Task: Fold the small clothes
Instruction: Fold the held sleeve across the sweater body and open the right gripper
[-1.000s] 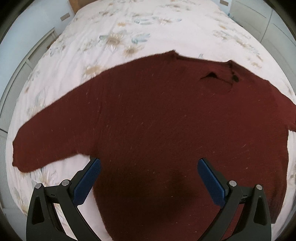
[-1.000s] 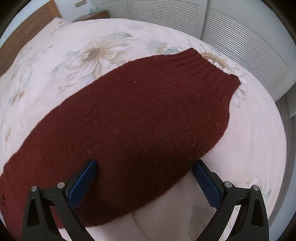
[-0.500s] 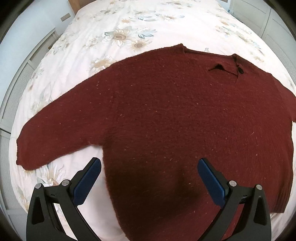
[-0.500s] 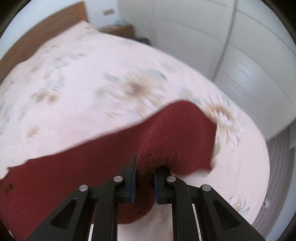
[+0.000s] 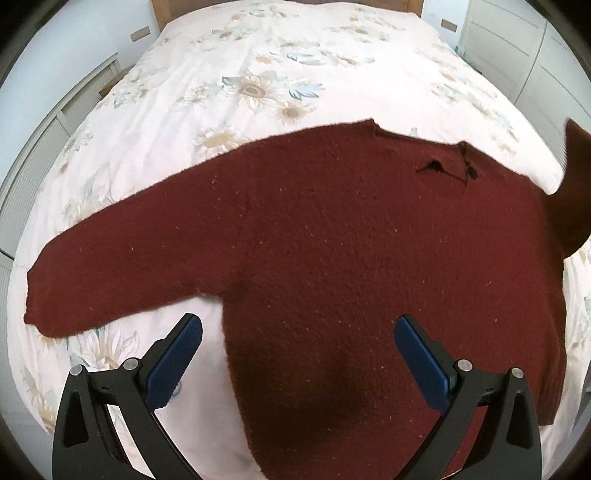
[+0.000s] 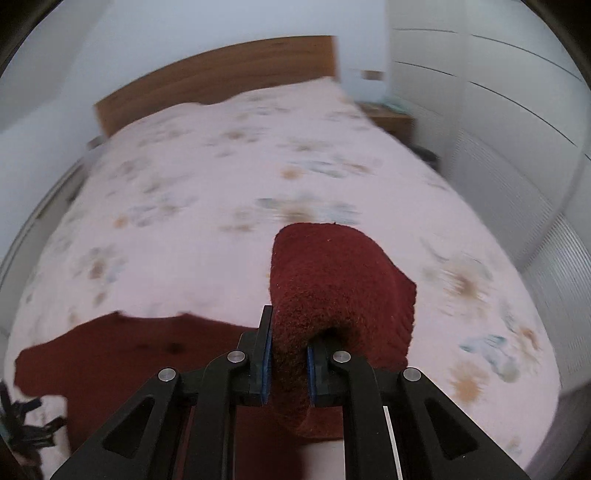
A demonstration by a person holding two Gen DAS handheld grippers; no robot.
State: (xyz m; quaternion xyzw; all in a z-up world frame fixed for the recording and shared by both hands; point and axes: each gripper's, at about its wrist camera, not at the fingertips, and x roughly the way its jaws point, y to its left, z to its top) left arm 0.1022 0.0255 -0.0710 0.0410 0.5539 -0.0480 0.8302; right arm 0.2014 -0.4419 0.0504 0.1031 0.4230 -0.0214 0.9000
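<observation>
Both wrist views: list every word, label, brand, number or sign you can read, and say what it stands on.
None can be read.
Sweater: no tag or print shows.
Bedspread: flower pattern only.
Left gripper and right gripper: no markings legible.
Wall plates: blank or too small to tell.

A wide bed [image 5: 207,88] with a wooden headboard [image 6: 221,74] carries everything, covered by a pale pink bedspread [image 5: 332,66] printed with daisy-like flowers. Directly on it lies a dark red knitted sweater [image 5: 332,240], spread flat near the foot end, one sleeve [image 5: 110,266] stretched outward across the cover.
</observation>
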